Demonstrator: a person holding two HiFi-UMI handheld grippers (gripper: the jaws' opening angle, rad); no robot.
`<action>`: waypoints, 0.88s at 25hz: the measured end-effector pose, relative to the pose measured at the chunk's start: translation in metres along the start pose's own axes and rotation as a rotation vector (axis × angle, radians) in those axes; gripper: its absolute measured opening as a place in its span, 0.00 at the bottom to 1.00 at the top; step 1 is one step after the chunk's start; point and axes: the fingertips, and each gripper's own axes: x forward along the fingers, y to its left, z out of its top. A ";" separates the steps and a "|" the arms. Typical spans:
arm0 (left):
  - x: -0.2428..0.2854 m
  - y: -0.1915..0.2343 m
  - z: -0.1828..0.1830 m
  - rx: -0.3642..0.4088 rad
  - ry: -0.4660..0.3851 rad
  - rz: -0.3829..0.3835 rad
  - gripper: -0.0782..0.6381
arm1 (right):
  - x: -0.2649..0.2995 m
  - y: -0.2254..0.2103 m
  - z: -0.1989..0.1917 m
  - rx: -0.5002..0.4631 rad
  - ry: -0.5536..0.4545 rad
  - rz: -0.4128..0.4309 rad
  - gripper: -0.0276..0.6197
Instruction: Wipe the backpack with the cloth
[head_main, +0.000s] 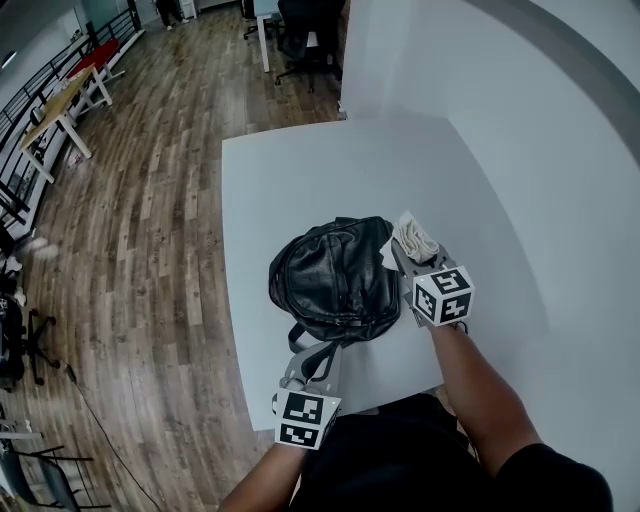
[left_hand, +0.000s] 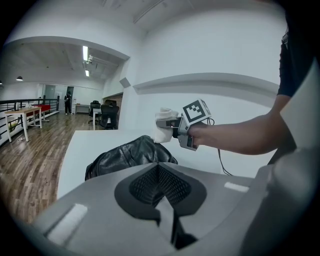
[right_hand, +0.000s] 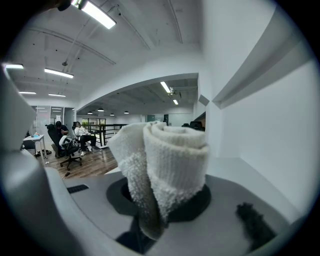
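while the right gripper (head_main: 404, 252) clamps the rolled cloth (head_main: 414, 236) just right of the backpack (head_main: 335, 278), which lies on the table (head_main: 290, 180), lower the cloth onto it and stroke leftward with light pressure. the left gripper (head_main: 318, 360), jaws together on nothing, can steady the near edge.

- The grey two-jaw left gripper (head_main: 318, 352) was held low, close to the person's body, its jaws pressed together with nothing between them.
- The grey two-jaw right gripper (head_main: 404, 256), at the end of a bare forearm (head_main: 480, 385) reaching forward, was clamped on a rolled white towelling cloth (right_hand: 170, 160).
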 end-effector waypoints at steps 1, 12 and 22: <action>0.000 -0.001 0.000 0.002 0.000 -0.003 0.12 | -0.002 -0.002 0.000 -0.001 0.001 -0.004 0.18; 0.004 -0.007 0.002 0.012 0.001 -0.019 0.12 | -0.019 -0.024 -0.008 0.002 0.012 -0.052 0.18; 0.000 -0.004 0.003 0.008 -0.002 -0.015 0.12 | -0.026 -0.023 -0.003 -0.008 0.007 -0.058 0.18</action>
